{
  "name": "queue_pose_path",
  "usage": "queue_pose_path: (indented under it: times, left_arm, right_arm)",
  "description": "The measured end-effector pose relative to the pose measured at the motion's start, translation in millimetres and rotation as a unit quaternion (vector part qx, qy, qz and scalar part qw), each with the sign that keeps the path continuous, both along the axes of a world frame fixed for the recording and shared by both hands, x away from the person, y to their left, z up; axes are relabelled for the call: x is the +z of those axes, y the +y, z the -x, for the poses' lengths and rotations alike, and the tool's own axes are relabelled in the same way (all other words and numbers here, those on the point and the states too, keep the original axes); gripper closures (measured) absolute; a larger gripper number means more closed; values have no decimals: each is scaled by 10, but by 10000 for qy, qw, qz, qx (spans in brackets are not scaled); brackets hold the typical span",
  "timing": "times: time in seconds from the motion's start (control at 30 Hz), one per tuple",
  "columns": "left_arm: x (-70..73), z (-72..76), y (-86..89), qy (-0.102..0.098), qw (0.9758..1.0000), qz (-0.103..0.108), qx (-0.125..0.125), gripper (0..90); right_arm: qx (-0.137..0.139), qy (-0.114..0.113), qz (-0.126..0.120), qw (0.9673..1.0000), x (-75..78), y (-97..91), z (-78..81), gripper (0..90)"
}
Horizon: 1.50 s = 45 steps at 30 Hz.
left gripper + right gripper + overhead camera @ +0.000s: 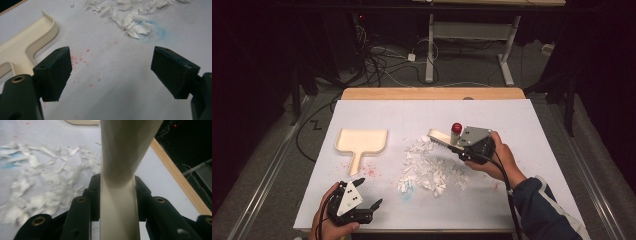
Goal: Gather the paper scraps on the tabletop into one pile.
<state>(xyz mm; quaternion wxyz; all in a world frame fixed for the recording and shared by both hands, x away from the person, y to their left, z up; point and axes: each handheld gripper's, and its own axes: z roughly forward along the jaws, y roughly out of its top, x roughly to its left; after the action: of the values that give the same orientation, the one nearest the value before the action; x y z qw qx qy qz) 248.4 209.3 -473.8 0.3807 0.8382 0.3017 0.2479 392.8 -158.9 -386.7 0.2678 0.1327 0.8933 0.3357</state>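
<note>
The right tool (458, 148) is clamped on the handle of a cream plastic hand brush (443, 138), its 2 black jaws pressed against either side of the pale handle, as the right gripper view shows close up with the handle (120, 195) running straight up between them. The brush is held at the right of the white-covered worktop (512, 120), its bristle edge turned down toward the far right edge of a scattered pile of torn white paper scraps (427, 170), which lies in the middle of the worktop. A small red knob (456, 127) shows just beside the tool's grey plate. To the left of the scraps lies a cream plastic dustpan (361, 142), flat on the worktop with its short handle pointing toward the near edge; faint red specks (369, 171) mark the surface next to that handle. The left tool (369, 197) sits near the near left edge in the person's left hand (329, 222), its jaws spread wide with nothing between them, aimed across bare surface toward the scraps (130, 22), with the dustpan (27, 45) at its left.
</note>
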Motion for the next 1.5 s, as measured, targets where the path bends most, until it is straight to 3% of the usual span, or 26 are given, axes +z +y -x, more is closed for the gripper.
queue_pose_path:
  times: [0.37,0.77,0.83,0.93,1.07,1.13,1.17,1.27,1.4,1.5]
  left_arm:
    - [-3,-13,-12,-18,9999,-69,-114,162]
    - [5,0,-16,-84,9997,-31,-211,162]
    - [-1,4,-23,-19,9998,-19,-220,162]
    - [6,7,-21,-97,9996,-42,-243,162]
    - [5,11,-20,-41,9997,-11,-223,162]
    - [6,3,-20,-95,9997,-49,-241,162]
    - [1,5,-25,-30,9997,-39,-237,162]
    - [-4,3,-28,-22,9997,-54,-235,162]
    - [-4,11,-30,-12,9997,-46,-228,162]
    - [-5,12,-31,-4,9998,-50,-216,162]
  right_arm:
    - [-437,-116,269,9986,-102,446,-661,680]
    - [-305,-246,570,9976,-404,1007,-947,680]
    - [-244,-149,440,9986,-437,1047,-959,680]
    - [-32,-124,587,9982,-479,1119,-917,679]
    - [203,-20,584,9981,-536,1159,-821,675]
    - [456,36,535,9975,-544,1137,-776,674]
    - [542,16,551,9970,-552,1123,-740,673]
    - [958,37,569,9938,-561,1071,-654,668]
    - [1275,213,410,9908,-556,967,-489,667]
    - [1574,225,475,9861,-557,887,-364,665]
